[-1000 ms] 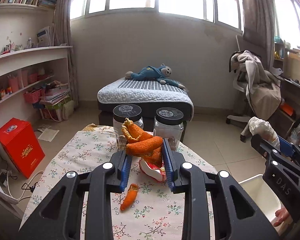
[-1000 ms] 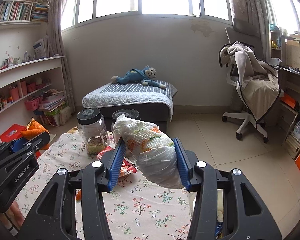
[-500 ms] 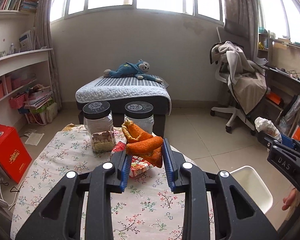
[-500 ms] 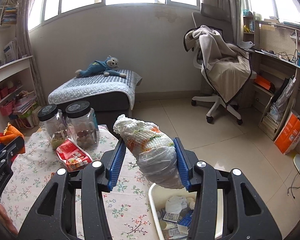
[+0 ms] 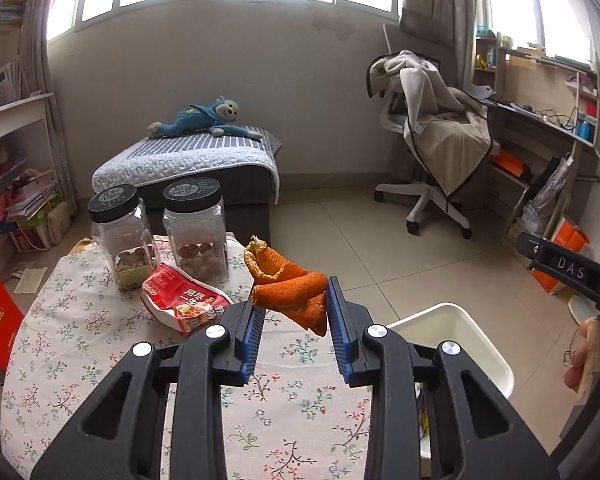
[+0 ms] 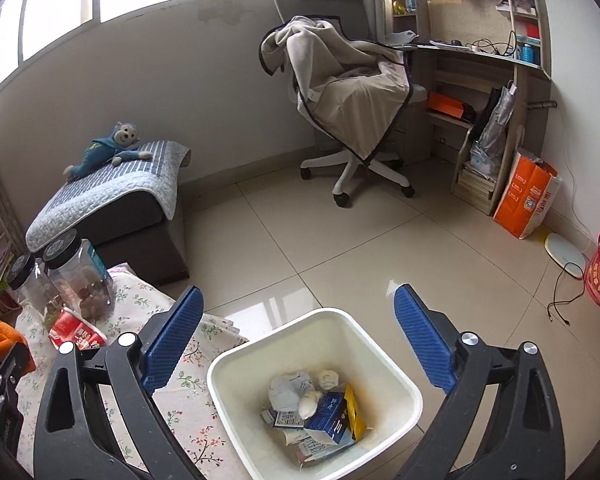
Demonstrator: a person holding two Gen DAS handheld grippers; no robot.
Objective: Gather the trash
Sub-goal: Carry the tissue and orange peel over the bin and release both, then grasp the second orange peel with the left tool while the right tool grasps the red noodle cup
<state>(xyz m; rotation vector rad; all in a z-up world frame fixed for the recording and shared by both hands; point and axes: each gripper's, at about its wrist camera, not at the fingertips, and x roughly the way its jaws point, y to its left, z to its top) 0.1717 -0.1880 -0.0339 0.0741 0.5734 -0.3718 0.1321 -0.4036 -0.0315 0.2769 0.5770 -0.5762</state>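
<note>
One "DAS"-lettered right hand-held gripper (image 5: 568, 270)

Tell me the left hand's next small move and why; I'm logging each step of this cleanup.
Probably carry the orange peel rightward over the white bin and let go. The left tongs grip the peel above the table edge, short of the bin, while the right tongs hang open and empty over the bin, trash lying inside.

Bin (image 6: 392, 364) right of table (image 6: 188, 396) (jars (image 5: 196, 232) on table).
</note>
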